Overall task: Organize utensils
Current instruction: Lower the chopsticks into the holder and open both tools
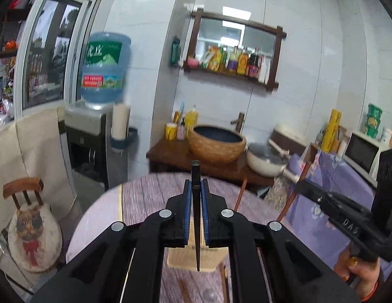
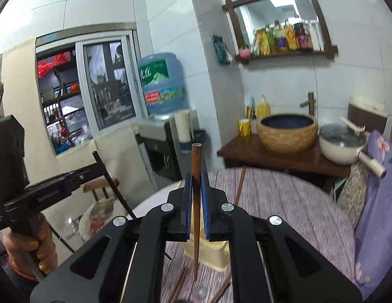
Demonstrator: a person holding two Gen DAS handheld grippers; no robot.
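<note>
The left gripper (image 1: 196, 189) was found with its jaws pinching a black chopstick (image 1: 196, 217), which stood nearly upright between the blue pads (image 1: 187, 209), its blunt end above the fingertips and its tapered tip hanging below them. Under that tip, on the tabletop (image 1: 150, 197) with its striped lilac cloth, stood a pale wooden holder (image 1: 183, 257), partly hidden by the gripper body. The chopstick tip was seen in front of the holder; whether it touched it could not be told.

The right gripper (image 2: 195, 186) was likewise clamped, its jaws pinching a brown wooden chopstick (image 2: 196, 202) held upright in the same manner, thick end up and point down. Beneath it lay a cream-coloured holder (image 2: 213, 255) on the same cloth. Several more brown chopsticks (image 2: 179, 285) lay loose on the cloth near the holder, and one (image 2: 240, 186) stood slanted beyond the right gripper.

Each gripper appeared at the edge of the other's view, gripped by a hand (image 2: 31, 247) with yellow-painted nails.

Beyond the tabletop were noted a wooden stand carrying a woven-look basin (image 1: 216, 144), a white pan (image 1: 265, 162), a water dispenser (image 1: 105, 68) and a small chair with a cat cushion (image 1: 31, 237).
</note>
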